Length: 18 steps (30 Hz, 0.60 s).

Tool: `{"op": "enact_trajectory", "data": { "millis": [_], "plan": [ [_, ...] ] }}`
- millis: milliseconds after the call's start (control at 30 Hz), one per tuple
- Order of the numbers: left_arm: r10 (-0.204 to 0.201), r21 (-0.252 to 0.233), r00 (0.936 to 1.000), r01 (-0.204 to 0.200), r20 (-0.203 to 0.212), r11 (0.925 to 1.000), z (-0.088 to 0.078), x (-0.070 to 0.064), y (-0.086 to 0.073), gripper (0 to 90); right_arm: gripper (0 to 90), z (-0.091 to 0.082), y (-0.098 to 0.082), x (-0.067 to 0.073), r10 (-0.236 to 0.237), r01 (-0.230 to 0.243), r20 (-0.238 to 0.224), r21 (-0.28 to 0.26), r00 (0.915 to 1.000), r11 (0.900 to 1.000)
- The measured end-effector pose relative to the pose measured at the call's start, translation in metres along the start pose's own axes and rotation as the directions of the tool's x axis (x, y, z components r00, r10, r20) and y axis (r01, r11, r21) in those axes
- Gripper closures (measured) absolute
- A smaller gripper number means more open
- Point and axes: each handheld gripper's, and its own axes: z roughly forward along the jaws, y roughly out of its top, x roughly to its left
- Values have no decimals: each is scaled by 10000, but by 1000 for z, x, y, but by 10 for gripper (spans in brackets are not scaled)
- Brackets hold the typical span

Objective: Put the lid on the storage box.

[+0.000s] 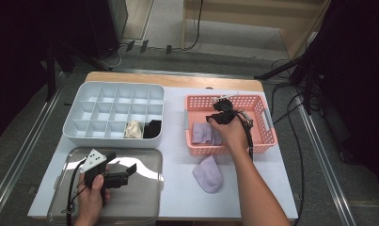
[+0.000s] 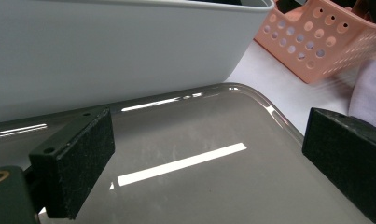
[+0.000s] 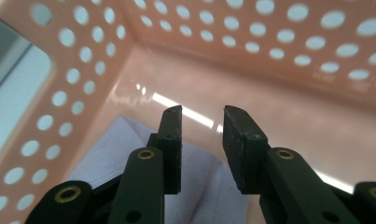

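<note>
**Right tongs inside the pink basket, over a lilac sock**

The right tongs reached down into the pink basket, which sat at about two o'clock on the white bench. In the right gripper view their jaws stood a narrow gap apart with nothing between them, the basket floor showing through the gap. A lilac sock lay on the basket floor just under and behind the jaws, toward seven o'clock in that view; whether the tongs touched it could not be told. In the high view this sock lay in the basket's nine o'clock half, beside the person's right hand.

A second lilac sock lay flat on the bench outside the basket, just past its six o'clock wall.

The left tongs hung over the steel tray at about seven o'clock on the bench, held in the left hand and pointed toward three o'clock. Their jaws stood wide apart and empty, the shiny tray bottom plain between them in the left gripper view.

The white divider box sat at ten o'clock, touching or just beyond the tray's twelve o'clock edge. Along its near row, a cream sock and a black sock filled the two compartments nearest its five o'clock corner, side by side.
</note>
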Motion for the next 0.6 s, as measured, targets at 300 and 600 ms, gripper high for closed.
{"op": "enact_trajectory", "data": {
  "millis": [300, 600],
  "plan": [
    [-29, -5, 10000, 29, 33, 10000, 0, 0, 0, 29, 757, 9, -1, -1, 391, -383, -59, 958, 9992, 9947],
    [-38, -12, 10000, 38, 36, 10000, 0, 1, 0, 29, 897, 8, 2, -1, 309, -336, 390, 729, 9988, 9968]
  ]
}}
